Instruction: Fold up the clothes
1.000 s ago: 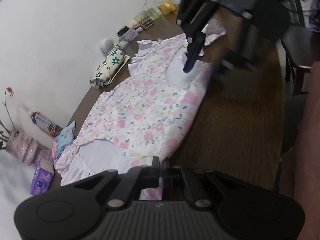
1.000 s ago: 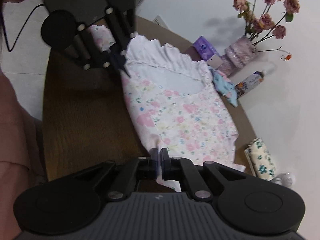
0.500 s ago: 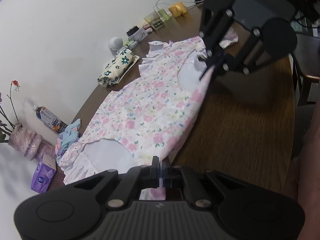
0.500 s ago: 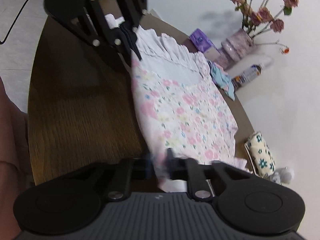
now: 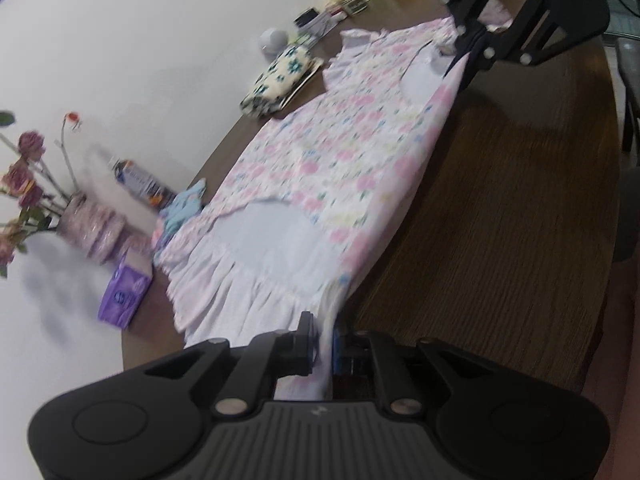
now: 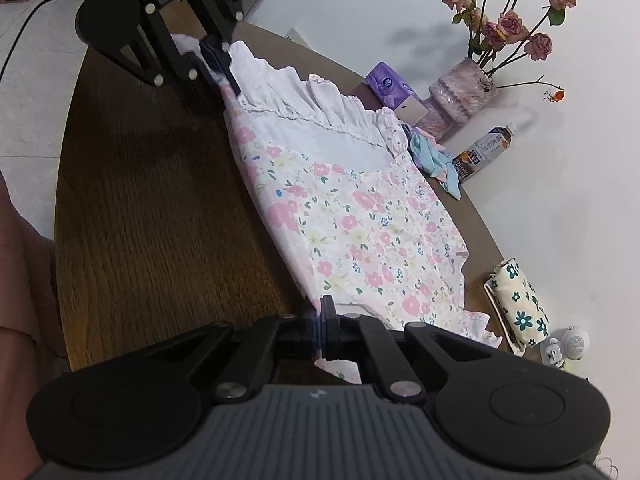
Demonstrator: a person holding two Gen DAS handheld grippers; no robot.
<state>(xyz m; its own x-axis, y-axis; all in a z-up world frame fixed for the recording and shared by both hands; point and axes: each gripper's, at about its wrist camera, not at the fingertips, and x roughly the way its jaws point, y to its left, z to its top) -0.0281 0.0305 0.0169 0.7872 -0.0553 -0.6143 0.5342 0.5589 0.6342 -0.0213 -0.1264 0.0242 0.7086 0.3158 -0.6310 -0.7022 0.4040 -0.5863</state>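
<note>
Clearly, both tools are clamped on the same near edge of the floral dress (image 5: 340, 152), which lies stretched along the dark wooden worktop (image 5: 500, 240). The left hand-held gripper (image 5: 325, 344) pinches the white ruffled hem end, cloth bunched between its closed fingers; in the right wrist view that same tool appears at the far end, gripping by the ruffle (image 6: 218, 65). The right hand-held gripper (image 6: 322, 322) is clenched on the neckline end, with a scrap of fabric hanging below its fingers; the left wrist view shows it at the far end (image 5: 466, 54).

Between the two grips the near edge runs as a taut, slightly raised line. The rest of the dress lies flat toward the wall, pink blossoms up, with a pale inner panel showing near each end.

On the person's side of that edge, a broad strip of bare wood reaches to the worktop's curved rim. The wall side is crowded: a purple tissue pack (image 6: 390, 84), a vase of dried roses (image 6: 464, 92), a bottle (image 6: 486, 150), a crumpled blue cloth (image 6: 434, 160) touching the dress's far edge, and a folded flower-print cloth (image 6: 518, 304) just beside the sleeve
</note>
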